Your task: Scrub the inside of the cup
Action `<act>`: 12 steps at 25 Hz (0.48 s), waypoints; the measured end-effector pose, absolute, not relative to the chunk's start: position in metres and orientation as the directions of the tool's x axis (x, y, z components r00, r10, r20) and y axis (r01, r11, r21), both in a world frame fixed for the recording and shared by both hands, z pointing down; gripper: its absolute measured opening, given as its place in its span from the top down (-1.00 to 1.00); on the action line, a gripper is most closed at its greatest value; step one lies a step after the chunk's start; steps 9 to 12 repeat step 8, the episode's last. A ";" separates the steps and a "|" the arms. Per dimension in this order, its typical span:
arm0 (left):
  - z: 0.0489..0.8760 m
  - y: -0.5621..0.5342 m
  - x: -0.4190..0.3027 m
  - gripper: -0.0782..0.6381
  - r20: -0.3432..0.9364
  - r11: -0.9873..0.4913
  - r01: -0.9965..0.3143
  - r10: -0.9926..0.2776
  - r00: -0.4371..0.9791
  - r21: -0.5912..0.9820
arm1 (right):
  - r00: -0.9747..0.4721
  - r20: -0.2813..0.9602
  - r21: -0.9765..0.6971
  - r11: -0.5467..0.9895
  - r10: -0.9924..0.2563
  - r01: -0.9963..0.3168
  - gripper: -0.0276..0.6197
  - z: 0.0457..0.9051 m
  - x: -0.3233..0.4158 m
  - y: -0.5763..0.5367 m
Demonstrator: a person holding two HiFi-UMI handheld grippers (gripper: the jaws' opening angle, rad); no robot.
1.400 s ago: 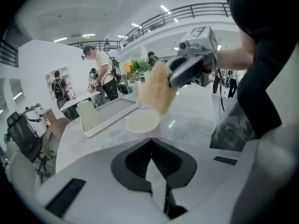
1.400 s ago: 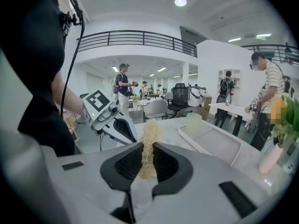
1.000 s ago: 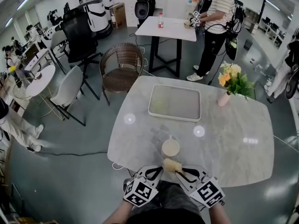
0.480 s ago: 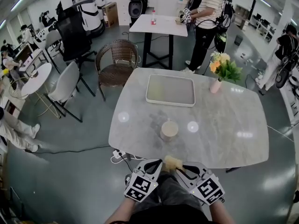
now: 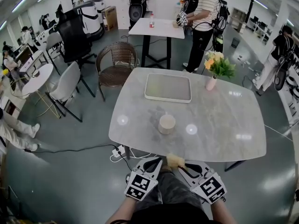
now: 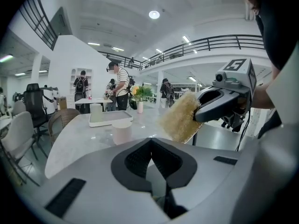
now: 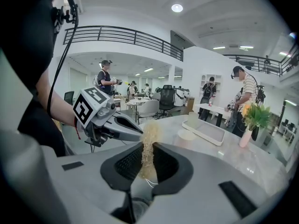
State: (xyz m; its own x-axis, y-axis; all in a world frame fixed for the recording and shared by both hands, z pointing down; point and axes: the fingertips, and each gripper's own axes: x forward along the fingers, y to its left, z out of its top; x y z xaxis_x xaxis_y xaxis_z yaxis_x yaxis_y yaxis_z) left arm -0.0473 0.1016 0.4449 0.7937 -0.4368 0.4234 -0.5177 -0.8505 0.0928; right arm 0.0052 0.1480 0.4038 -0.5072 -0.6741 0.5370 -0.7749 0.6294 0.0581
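A beige cup (image 5: 167, 123) stands upright on the marble table (image 5: 219, 120), near its front edge. Both grippers hover off that edge, in front of the person's lap. My right gripper (image 5: 181, 164) is shut on a yellow loofah sponge (image 5: 174, 160), which sticks up between its jaws (image 7: 146, 136). My left gripper (image 5: 159, 162) is shut with nothing in it, its tip close beside the sponge (image 6: 180, 118). In the left gripper view the cup (image 6: 122, 130) sits ahead on the table. It also shows past the sponge in the right gripper view, cup (image 7: 186, 136).
A white tray (image 5: 168, 87) lies beyond the cup. A vase of flowers (image 5: 212, 76) stands at the table's far right. A wicker chair (image 5: 114, 64) and a grey chair (image 5: 65, 90) stand to the left. People stand by a second table (image 5: 156, 27) behind.
Both grippers, with the sponge, have drawn back from the cup and off the table's front edge. The cup now stands farther from them. The table has not changed.
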 end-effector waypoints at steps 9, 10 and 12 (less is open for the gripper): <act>0.435 0.119 -0.053 0.74 0.428 -0.810 -0.582 -0.500 0.752 0.076 | -0.553 0.531 0.041 0.672 -0.642 -0.740 0.73 0.403 0.006 0.169; 0.435 0.119 -0.053 0.74 0.428 -0.810 -0.582 -0.500 0.752 0.076 | -0.553 0.531 0.041 0.672 -0.642 -0.740 0.73 0.403 0.006 0.169; 0.435 0.119 -0.053 0.74 0.428 -0.810 -0.582 -0.500 0.752 0.076 | -0.553 0.531 0.041 0.672 -0.642 -0.740 0.73 0.403 0.006 0.169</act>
